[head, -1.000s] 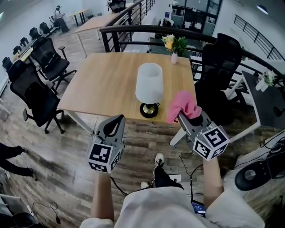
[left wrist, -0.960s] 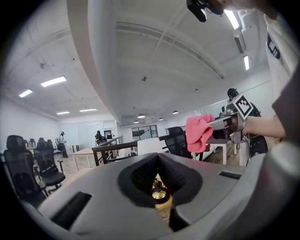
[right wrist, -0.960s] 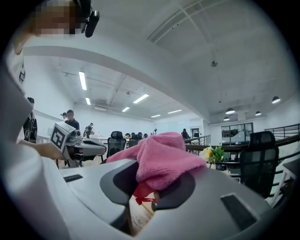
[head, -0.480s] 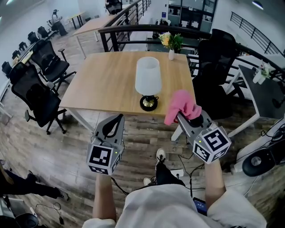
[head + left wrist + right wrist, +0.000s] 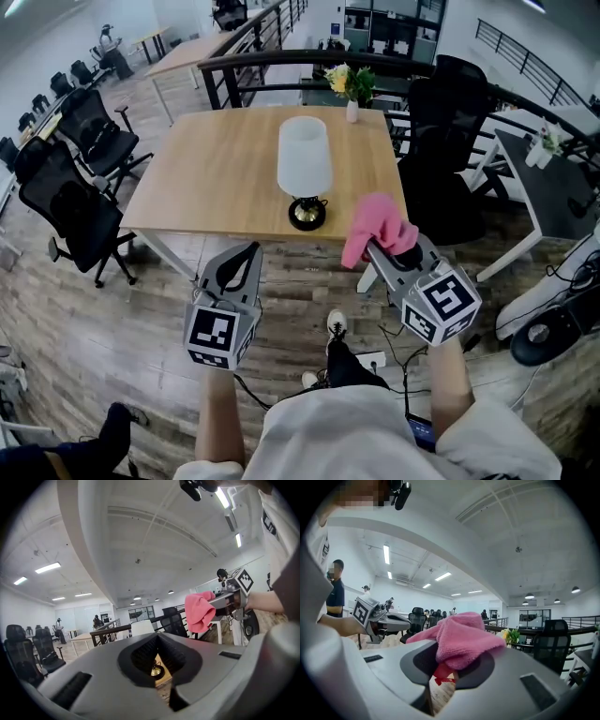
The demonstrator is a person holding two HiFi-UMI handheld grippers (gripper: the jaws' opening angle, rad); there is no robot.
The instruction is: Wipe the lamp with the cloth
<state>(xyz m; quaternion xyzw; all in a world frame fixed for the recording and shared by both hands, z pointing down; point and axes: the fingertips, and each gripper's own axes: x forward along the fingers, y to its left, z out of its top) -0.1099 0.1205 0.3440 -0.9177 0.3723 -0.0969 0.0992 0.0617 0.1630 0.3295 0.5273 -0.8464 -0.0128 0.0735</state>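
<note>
The lamp has a white shade (image 5: 305, 157) on a black and gold base (image 5: 307, 214) and stands near the front edge of the wooden table (image 5: 216, 178). My right gripper (image 5: 378, 247) is shut on a pink cloth (image 5: 375, 228), held in the air right of the lamp base and apart from it. In the right gripper view the cloth (image 5: 461, 639) bunches over the jaws. My left gripper (image 5: 247, 249) hangs shut and empty in front of the table's edge, left of the lamp. In the left gripper view, the lamp base (image 5: 155, 670) shows past the closed tips.
A vase of flowers (image 5: 352, 103) stands at the table's far edge. Black office chairs (image 5: 80, 202) sit on the left, and another chair (image 5: 450, 141) is at the right. A dark railing (image 5: 281, 64) runs behind, and a white desk (image 5: 553, 178) lies further right.
The right gripper keeps its hold on the cloth and the left stays shut. Both have shifted only slightly, and the table and lamp sit a little higher in the view.
</note>
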